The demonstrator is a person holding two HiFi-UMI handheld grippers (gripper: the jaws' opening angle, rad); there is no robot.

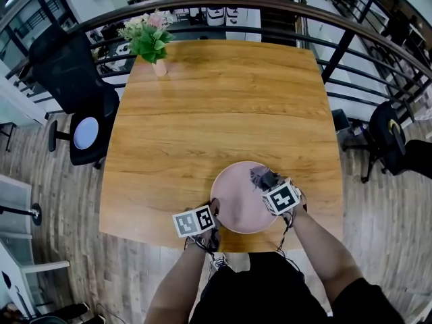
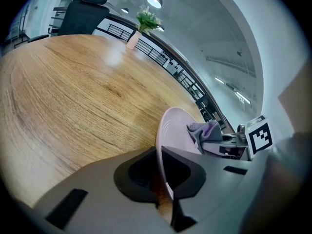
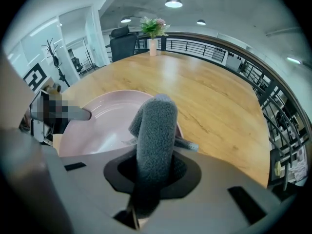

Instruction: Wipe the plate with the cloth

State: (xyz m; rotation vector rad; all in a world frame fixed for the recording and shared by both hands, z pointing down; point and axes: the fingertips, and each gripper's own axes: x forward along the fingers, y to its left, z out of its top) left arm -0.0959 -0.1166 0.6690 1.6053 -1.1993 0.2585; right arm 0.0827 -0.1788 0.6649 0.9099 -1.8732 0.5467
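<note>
A wooden bench [image 1: 223,100] is standing by a curved railing, a flower vase [image 1: 159,66] sitting at its far edge. The pink plate [image 1: 236,204] is lying at the near edge, right in front of the person. The left tongs [image 2: 163,177] are pinching the plate's left rim, jaws nearly together on it. The right tongs [image 3: 155,177] are clamping a grey cloth [image 3: 157,126], its roll sticking out along the jaws over the plate's far right part — so the plate's middle is lying leftward of it, nearest the right hand. The head view is showing mostly marker cubes [image 1: 194,221]; only the gripper views are revealing both grips. Whether cloth is touching plate, I cannot tell.
</note>
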